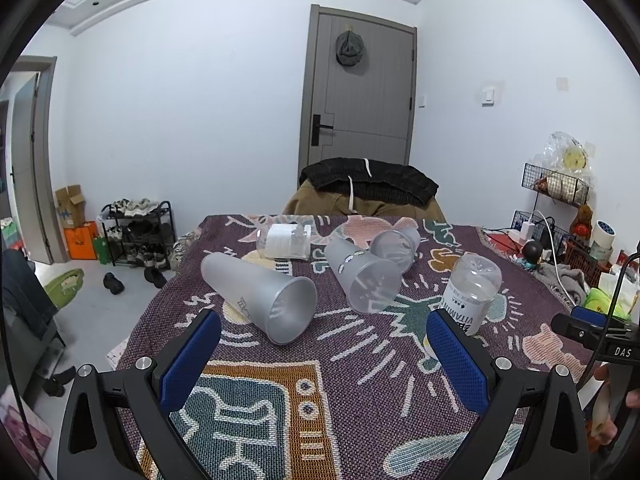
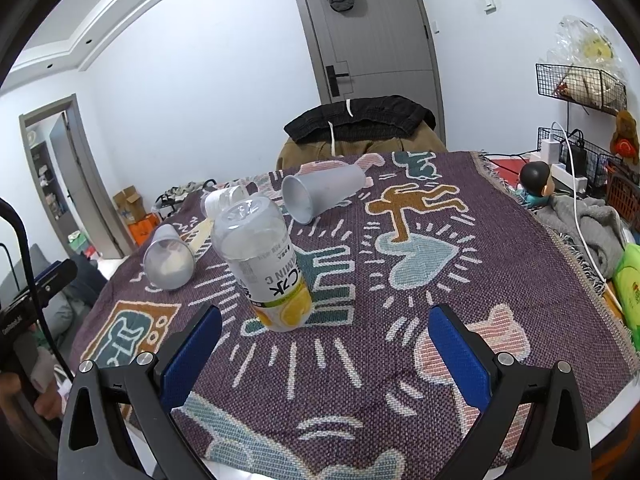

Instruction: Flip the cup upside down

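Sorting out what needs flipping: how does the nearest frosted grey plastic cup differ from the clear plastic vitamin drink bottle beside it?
The frosted grey plastic cup lies on its side with its open mouth toward the camera; the clear plastic vitamin drink bottle stands upside down, base up. The cup is plain and matte grey; the bottle is see-through and carries a printed white and yellow label. Both rest on the patterned woven blanket, untouched by either tool.

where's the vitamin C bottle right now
The vitamin C bottle stands upside down on the patterned cloth, just ahead of the right tool, frosted cups lying behind it.
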